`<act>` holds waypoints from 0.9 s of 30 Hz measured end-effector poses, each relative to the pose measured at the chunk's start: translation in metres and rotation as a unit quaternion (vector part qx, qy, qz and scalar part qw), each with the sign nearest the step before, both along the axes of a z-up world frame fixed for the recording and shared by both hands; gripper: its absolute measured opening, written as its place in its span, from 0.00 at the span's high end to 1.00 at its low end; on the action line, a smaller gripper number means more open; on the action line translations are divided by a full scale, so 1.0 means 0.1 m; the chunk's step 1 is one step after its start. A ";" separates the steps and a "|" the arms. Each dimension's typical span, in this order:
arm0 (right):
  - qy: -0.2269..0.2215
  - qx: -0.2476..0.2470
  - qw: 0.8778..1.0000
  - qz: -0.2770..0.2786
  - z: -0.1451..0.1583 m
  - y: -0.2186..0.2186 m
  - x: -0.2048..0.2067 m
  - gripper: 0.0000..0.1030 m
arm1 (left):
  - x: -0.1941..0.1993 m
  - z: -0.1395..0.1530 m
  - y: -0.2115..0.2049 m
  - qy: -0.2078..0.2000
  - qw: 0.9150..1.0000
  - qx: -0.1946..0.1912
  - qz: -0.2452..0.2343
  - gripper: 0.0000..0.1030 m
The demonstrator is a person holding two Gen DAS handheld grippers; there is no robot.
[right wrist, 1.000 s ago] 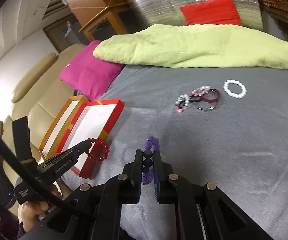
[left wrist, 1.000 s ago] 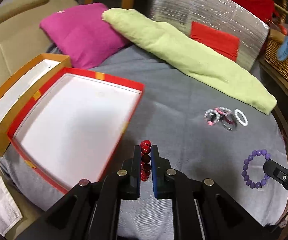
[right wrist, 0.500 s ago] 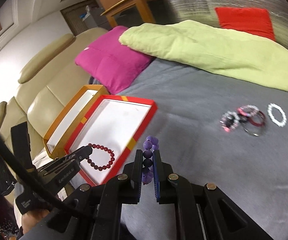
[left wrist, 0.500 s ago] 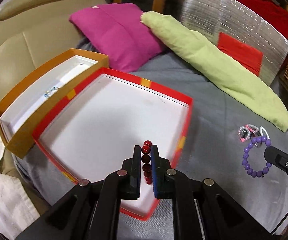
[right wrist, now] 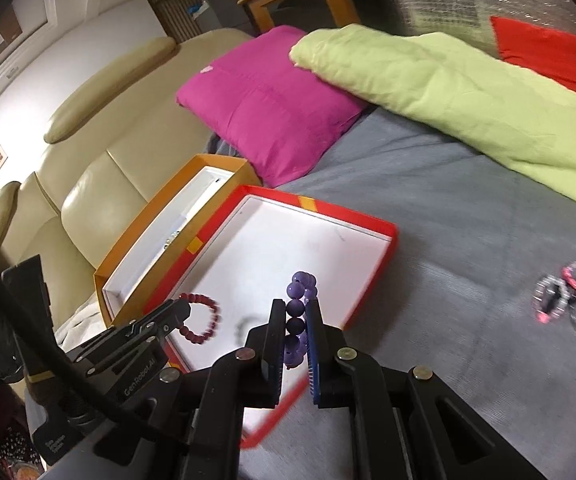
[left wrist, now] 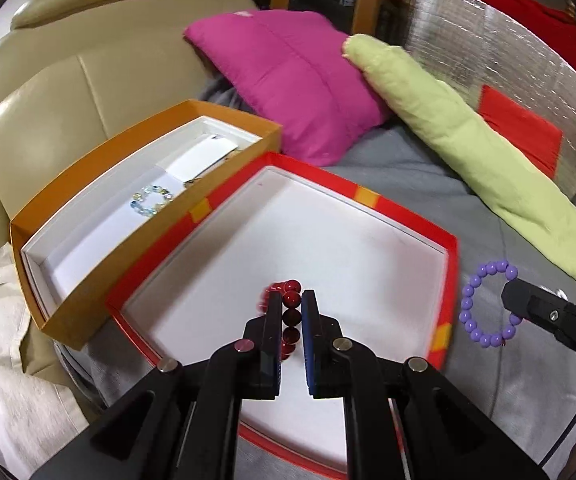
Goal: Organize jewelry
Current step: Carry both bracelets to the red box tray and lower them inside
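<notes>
My left gripper [left wrist: 291,304] is shut on a dark red bead bracelet [left wrist: 290,316] and holds it over the white floor of the red-rimmed box [left wrist: 450,272]. The same bracelet [right wrist: 201,318] hangs from the left gripper [right wrist: 181,310] in the right wrist view. My right gripper [right wrist: 296,312] is shut on a purple bead bracelet [right wrist: 298,320], above the near right rim of the red box [right wrist: 392,240]. In the left wrist view the purple bracelet [left wrist: 484,304] hangs from the right gripper's tip [left wrist: 514,294], just right of the box.
An orange box [left wrist: 87,296] with a pale blue-green bracelet [left wrist: 151,200] stands left of the red one. More bracelets [right wrist: 568,300] lie on the grey cover at right. A magenta pillow [left wrist: 288,80] and a green cushion [left wrist: 468,152] lie behind; a beige sofa is at left.
Both grippers have moved left with their bracelets. The left one is now further over the red box; the right one has come up to the box's right rim.
</notes>
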State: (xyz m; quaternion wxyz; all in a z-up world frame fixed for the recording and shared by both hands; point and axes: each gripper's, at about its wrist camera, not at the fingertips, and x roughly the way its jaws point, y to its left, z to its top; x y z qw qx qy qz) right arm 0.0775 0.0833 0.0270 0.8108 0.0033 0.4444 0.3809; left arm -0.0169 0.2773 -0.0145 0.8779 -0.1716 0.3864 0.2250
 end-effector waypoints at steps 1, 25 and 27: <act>0.002 -0.001 1.000 0.003 -0.02 0.07 0.02 0.90 | 0.01 -0.02 0.05 0.002 1.000 -0.003 0.004 0.91; 0.060 -0.060 0.996 0.028 -0.81 0.68 0.32 0.90 | 0.08 -0.55 0.58 0.068 0.996 -0.018 0.046 0.91; 0.057 -0.071 0.995 0.028 -0.83 0.70 0.33 0.89 | 0.09 -0.56 0.60 0.074 0.996 -0.013 0.050 0.91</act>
